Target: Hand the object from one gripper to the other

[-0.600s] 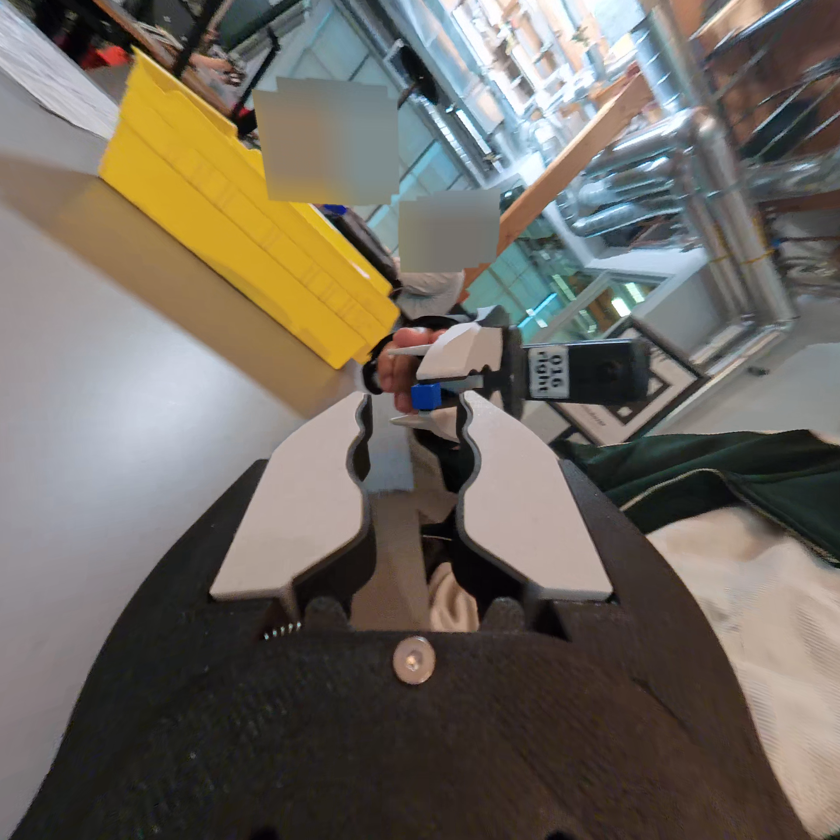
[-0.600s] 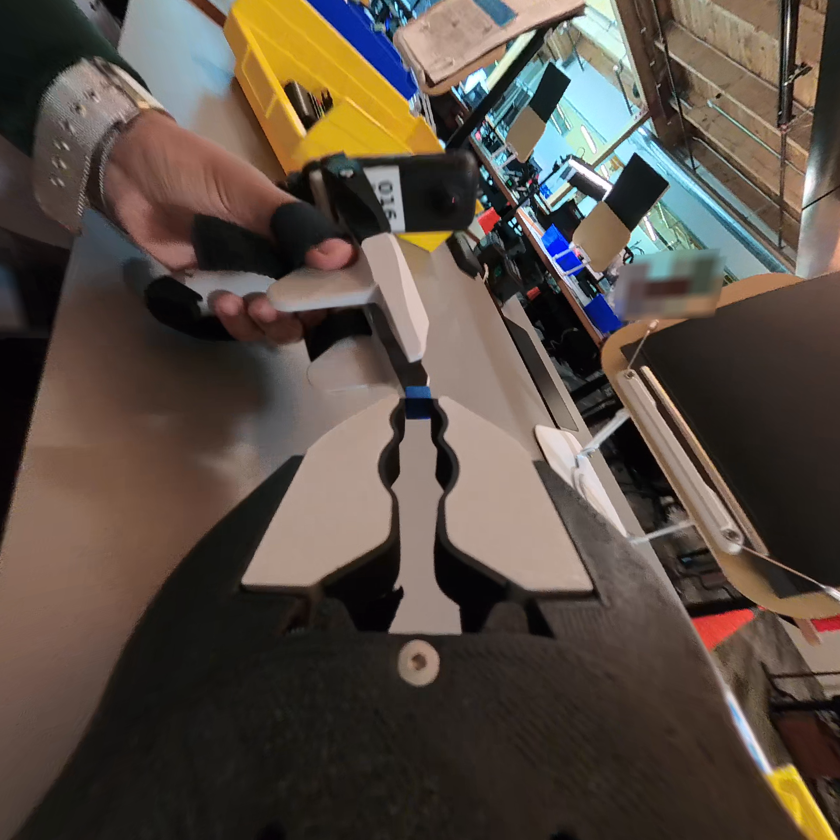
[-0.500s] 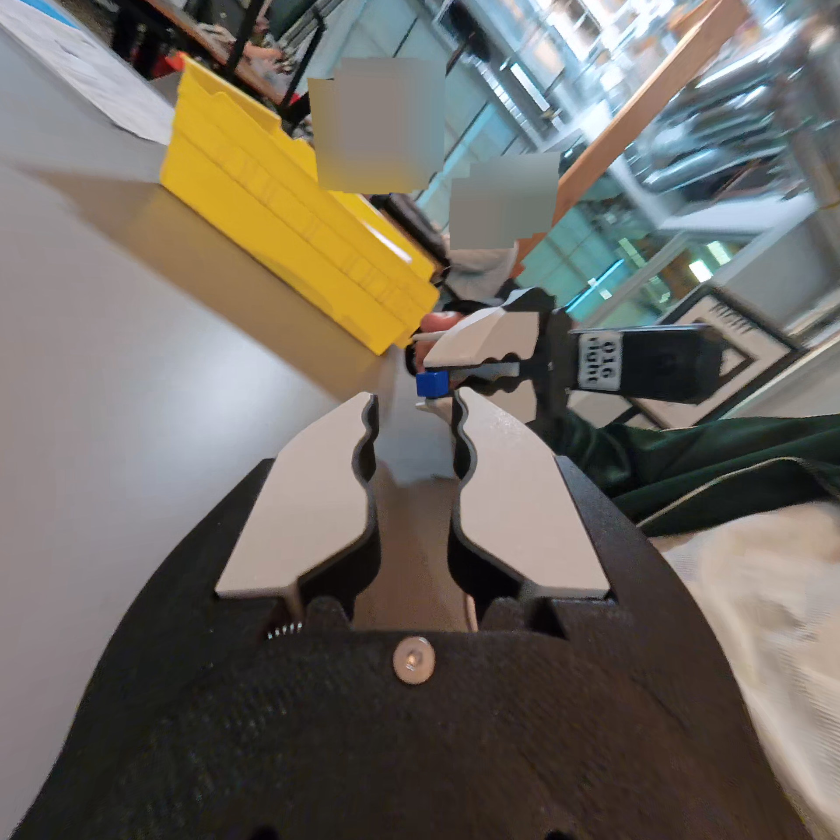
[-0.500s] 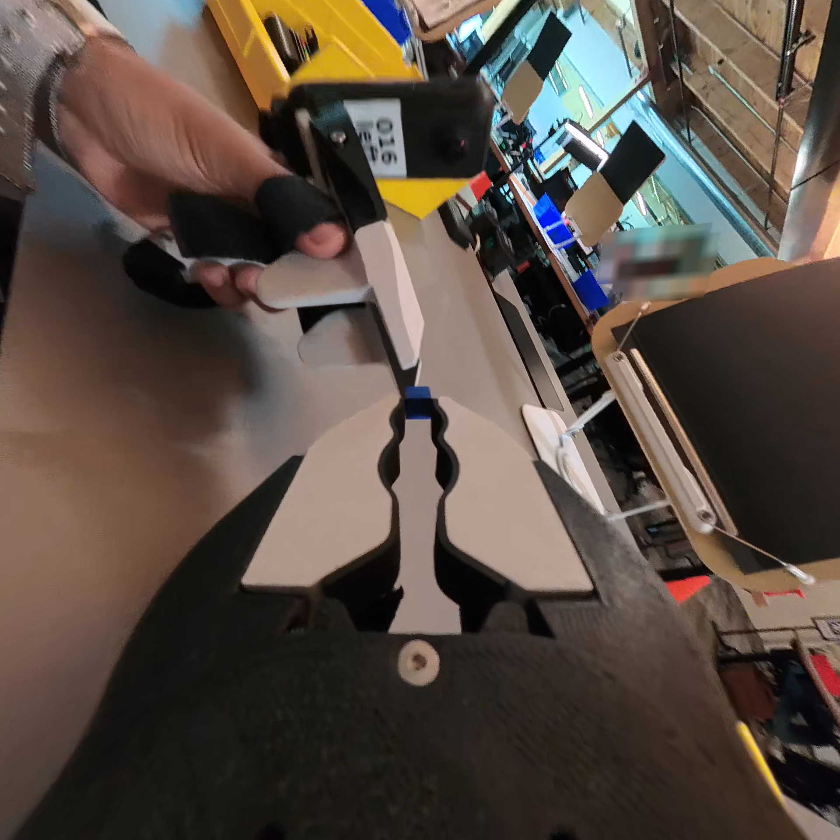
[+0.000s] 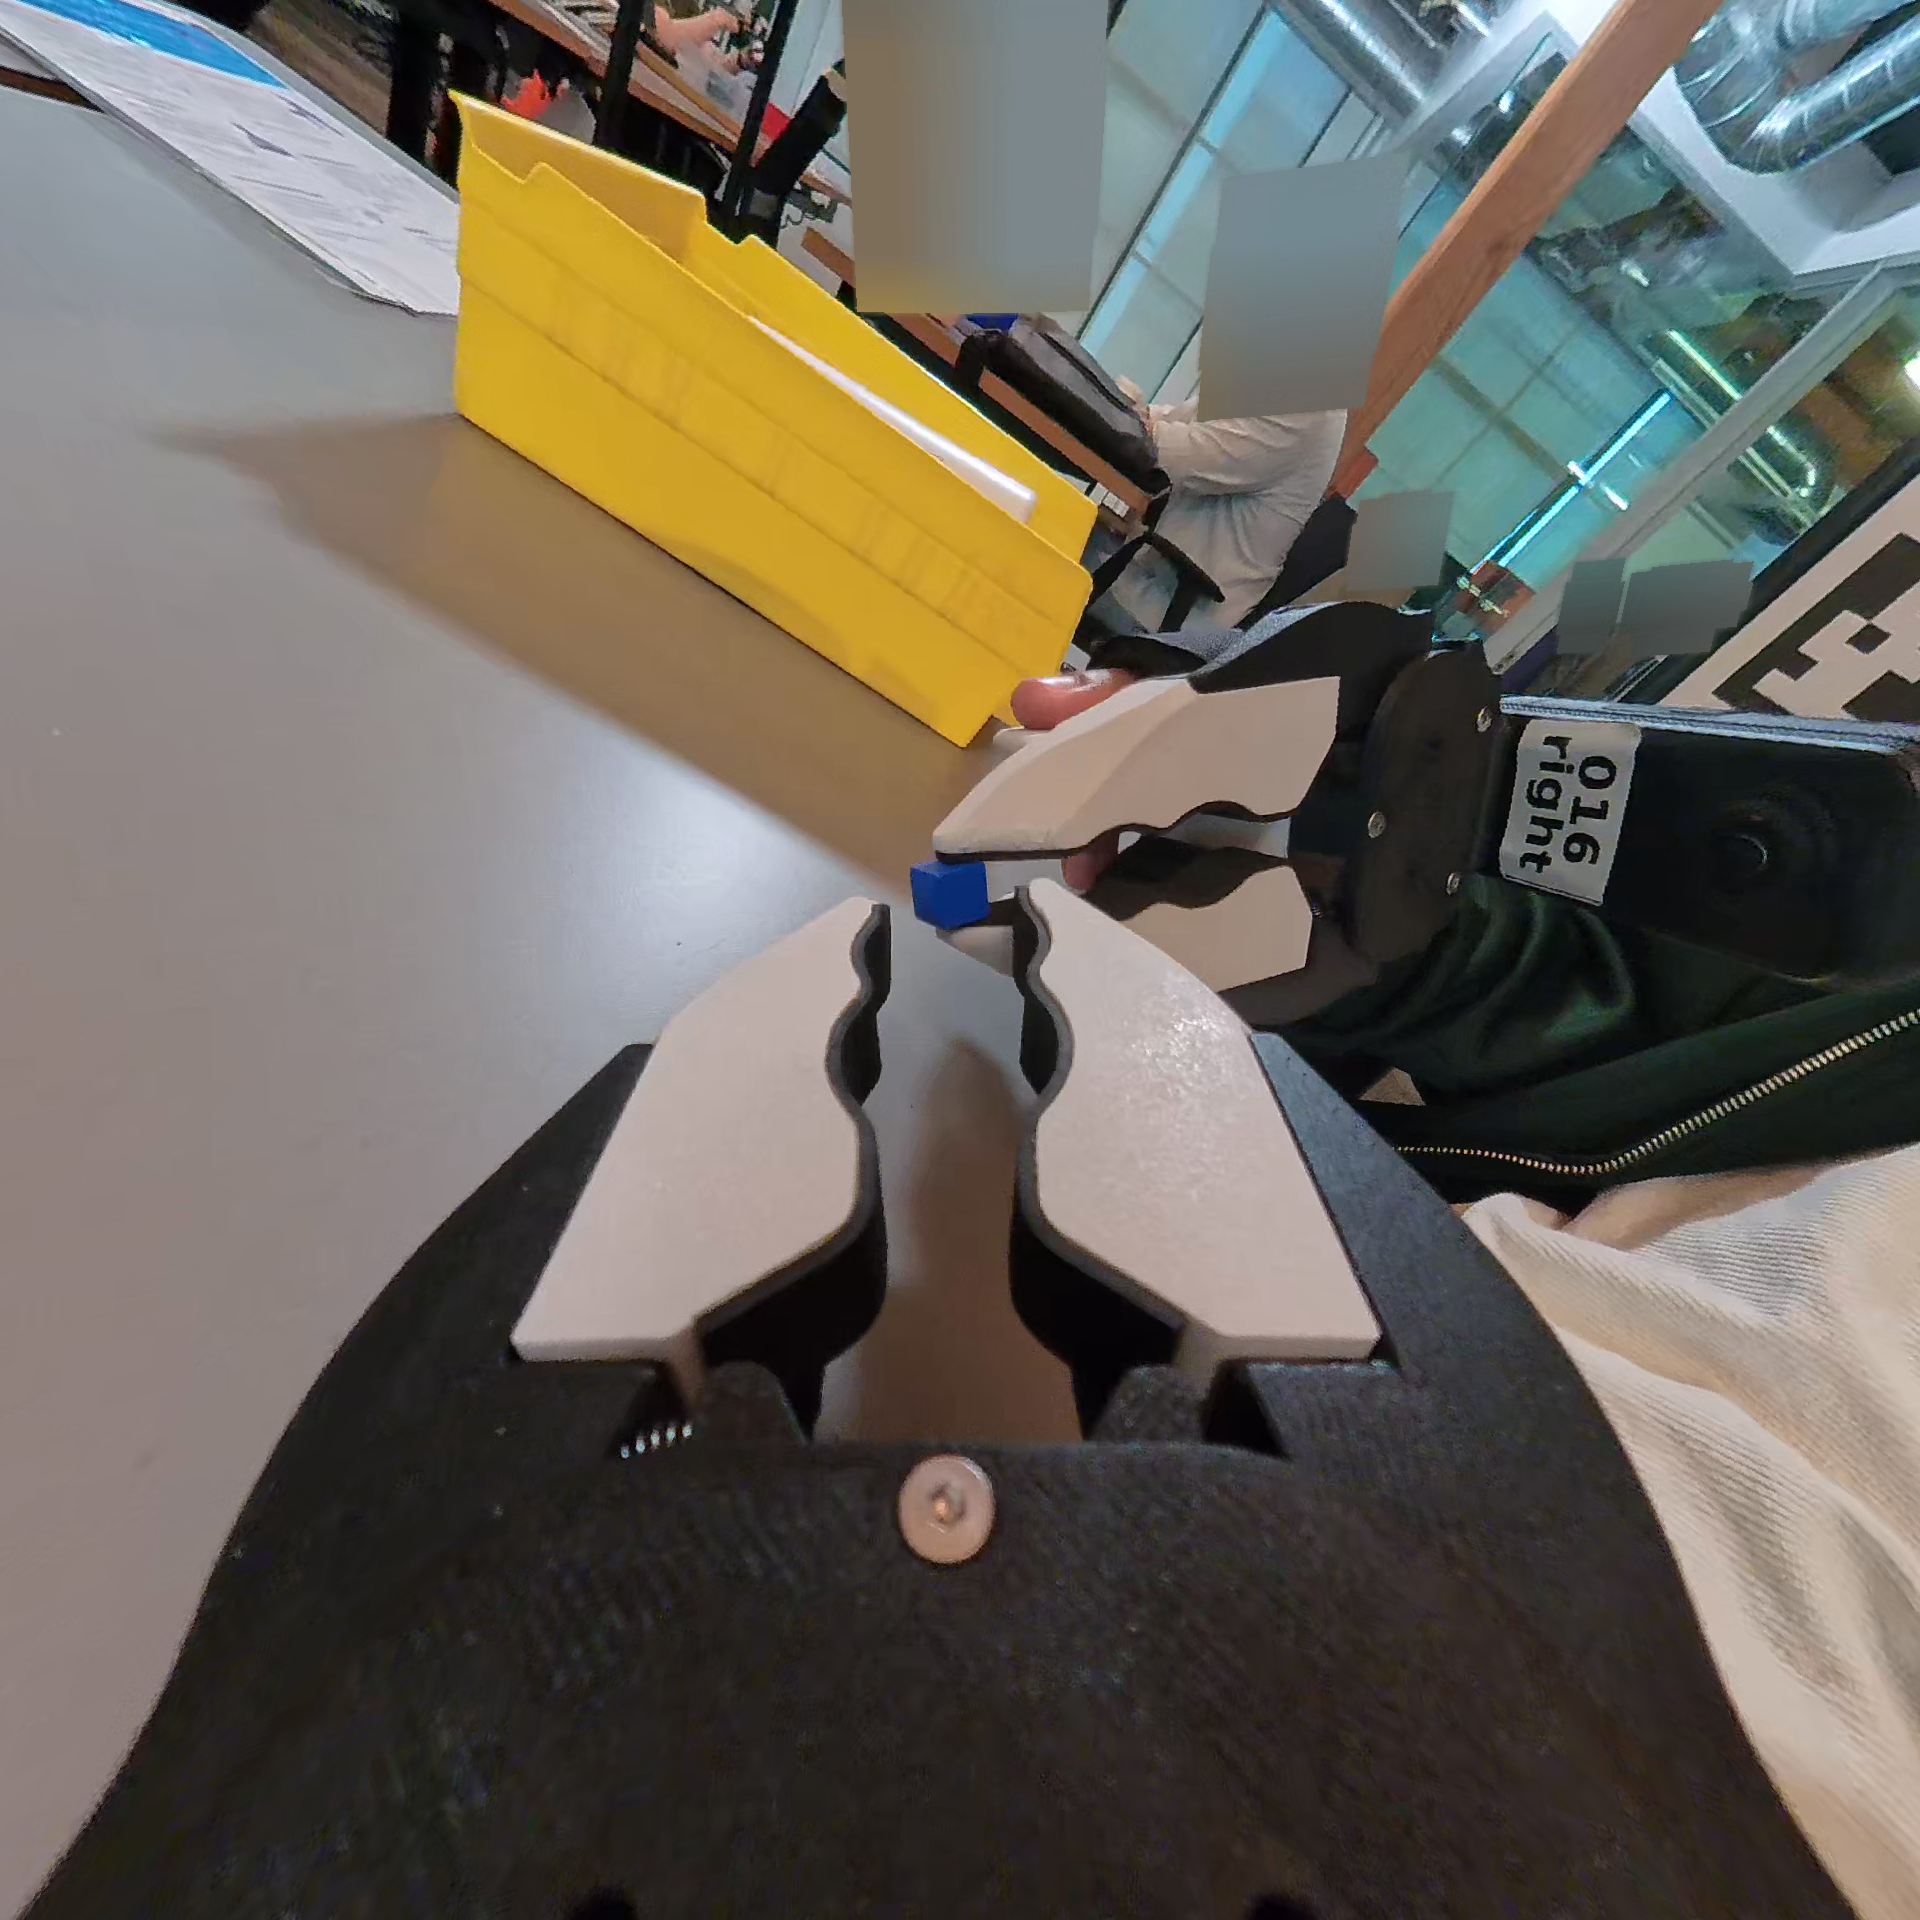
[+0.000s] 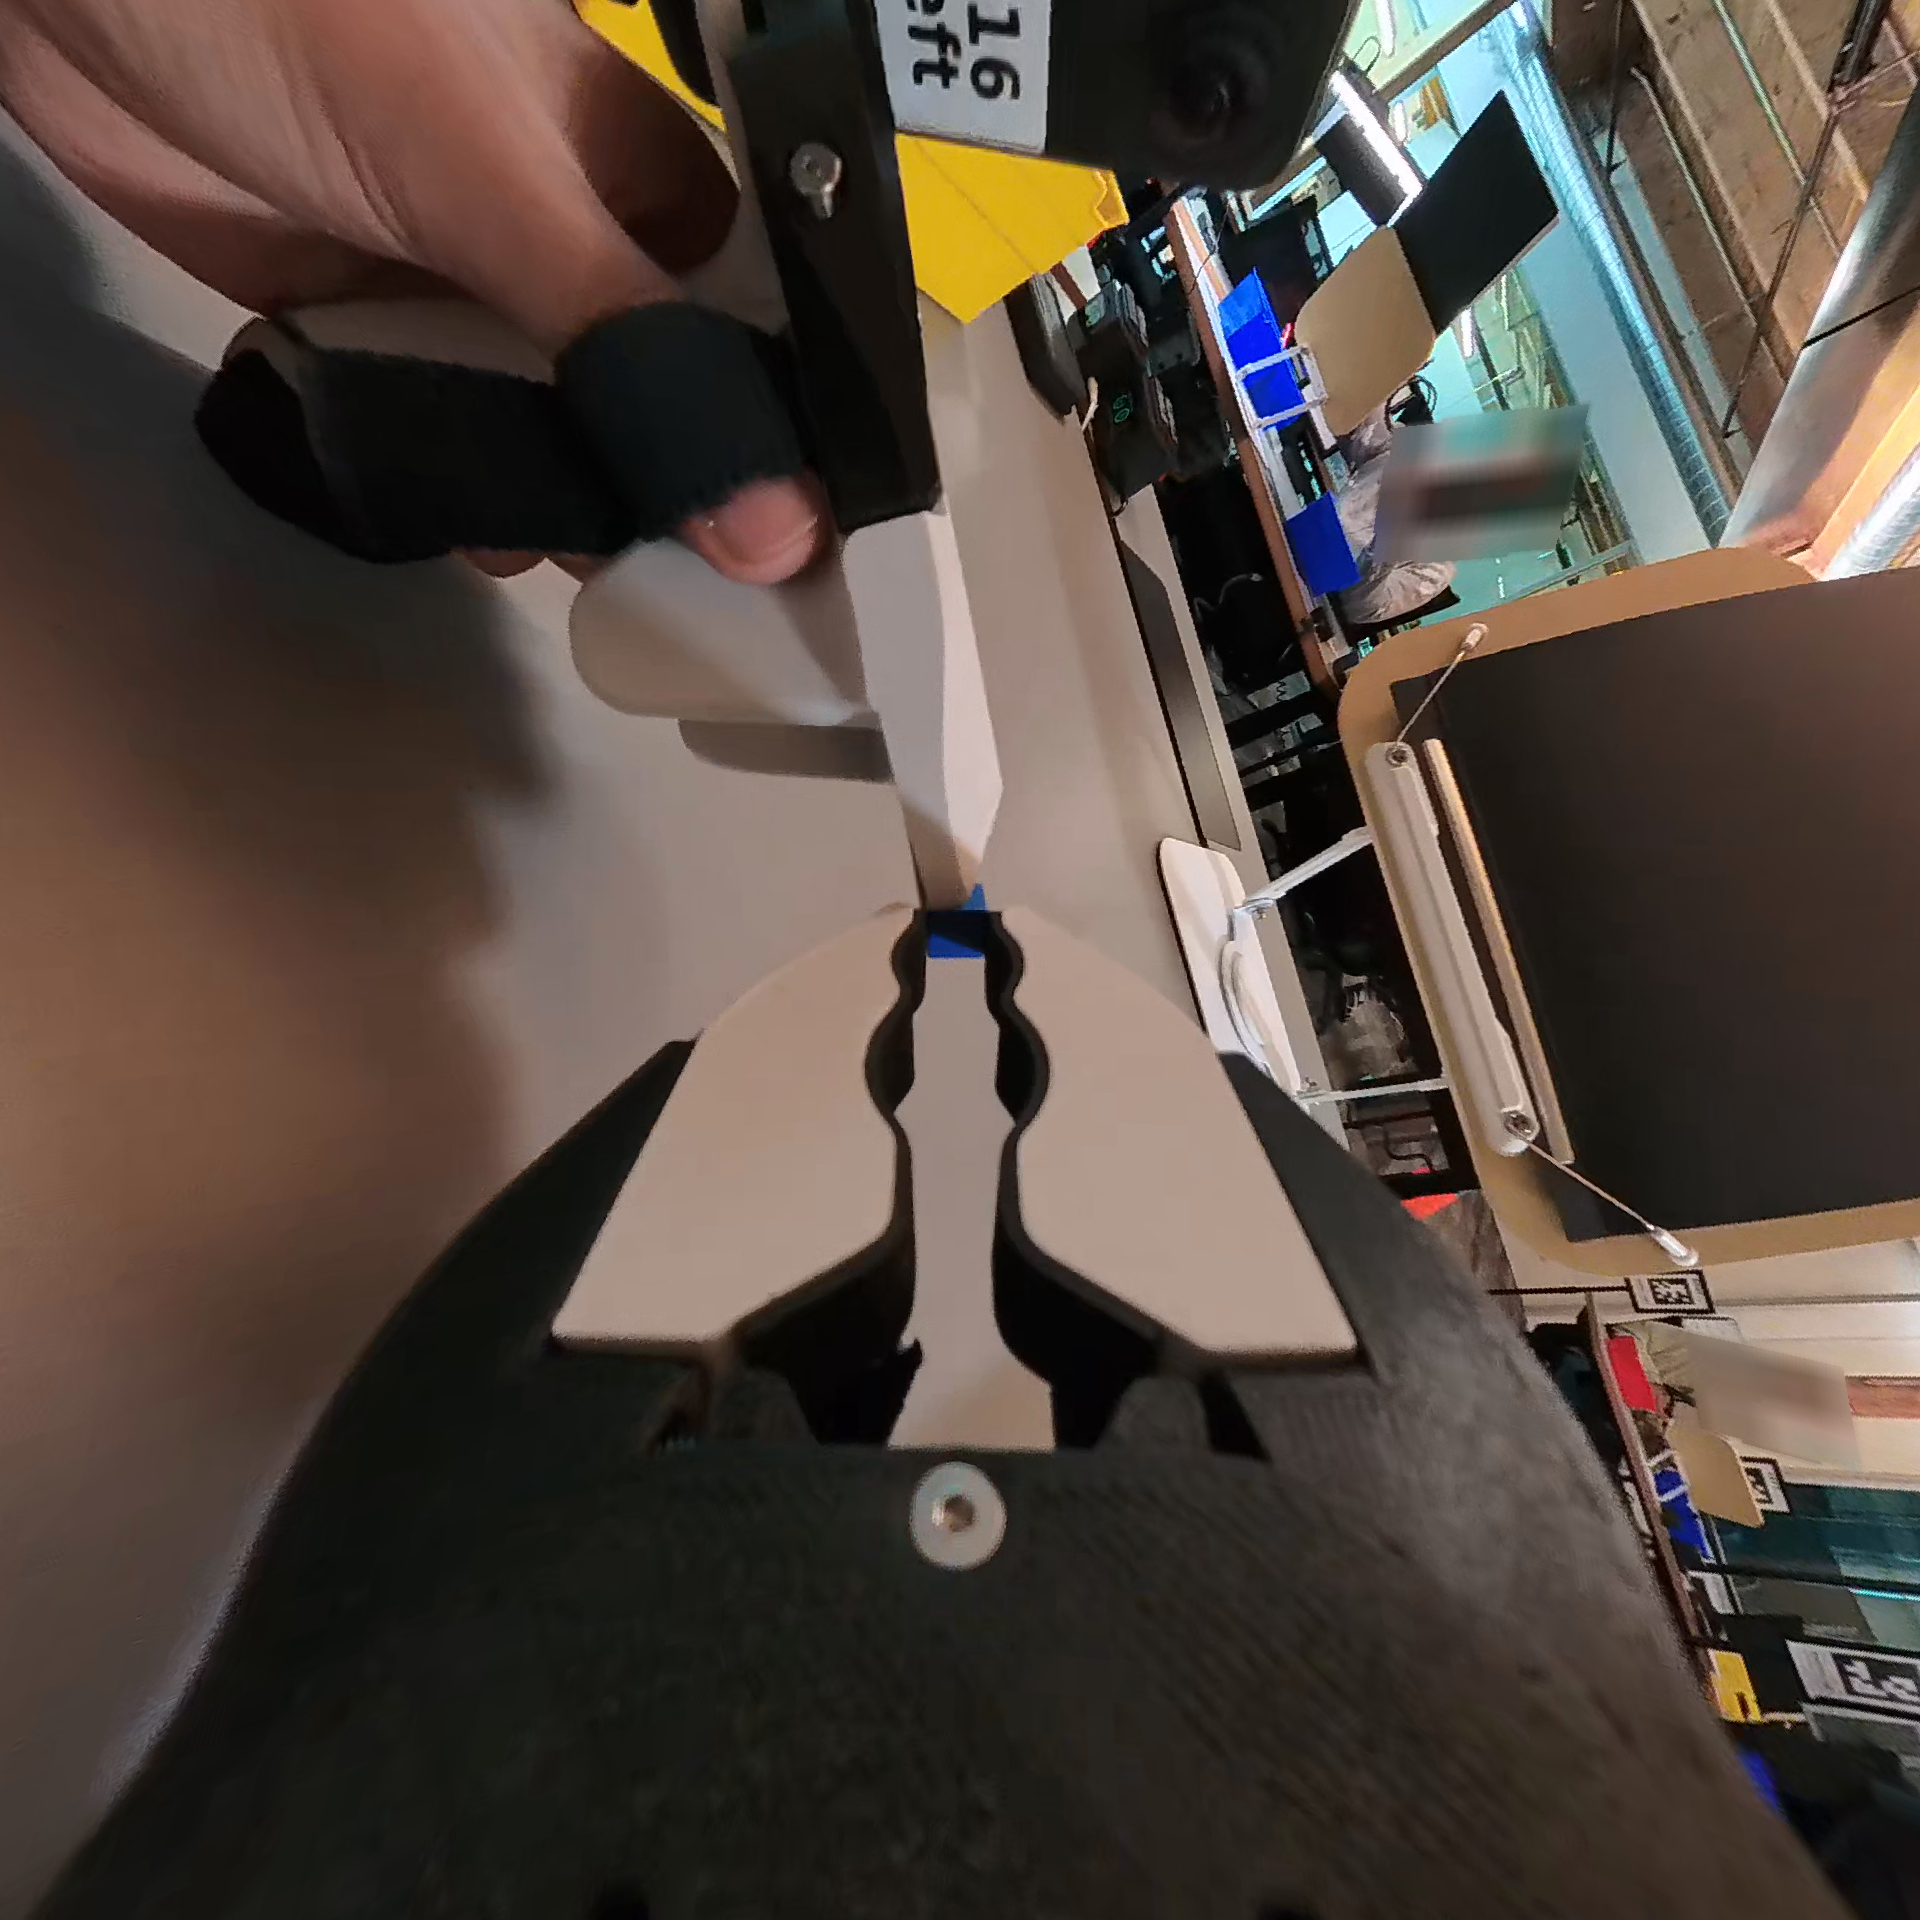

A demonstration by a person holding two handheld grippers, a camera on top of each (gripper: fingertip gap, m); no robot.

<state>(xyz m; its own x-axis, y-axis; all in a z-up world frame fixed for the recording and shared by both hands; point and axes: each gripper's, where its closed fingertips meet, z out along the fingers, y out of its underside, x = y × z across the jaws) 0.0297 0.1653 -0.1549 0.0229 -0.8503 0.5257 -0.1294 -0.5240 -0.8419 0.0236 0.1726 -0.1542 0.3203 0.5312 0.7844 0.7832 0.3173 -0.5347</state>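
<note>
The small blue block (image 5: pixel 948 894) sits pinched at the very tips of the right hand-held gripper (image 5: pixel 961 878), which is closed on it and holds it in the air above the grey table (image 5: pixel 260 831). In the right wrist view the block (image 6: pixel 958 932) shows as a sliver between that gripper's own fingertips, so only part of it is held. The left hand-held gripper (image 5: pixel 954 920) comes in crosswise, its jaws parted and empty, with the block just at the gap's mouth — near the right-hand tip, not yet between the pads. A yellow bin (image 5: pixel 748 499) stands well behind.

The risk, as I judge it, is the thin hold: if the left fingers nudge the block before closing, it may twist out and drop — or the right one may let go before the left has a firm bite.
</note>
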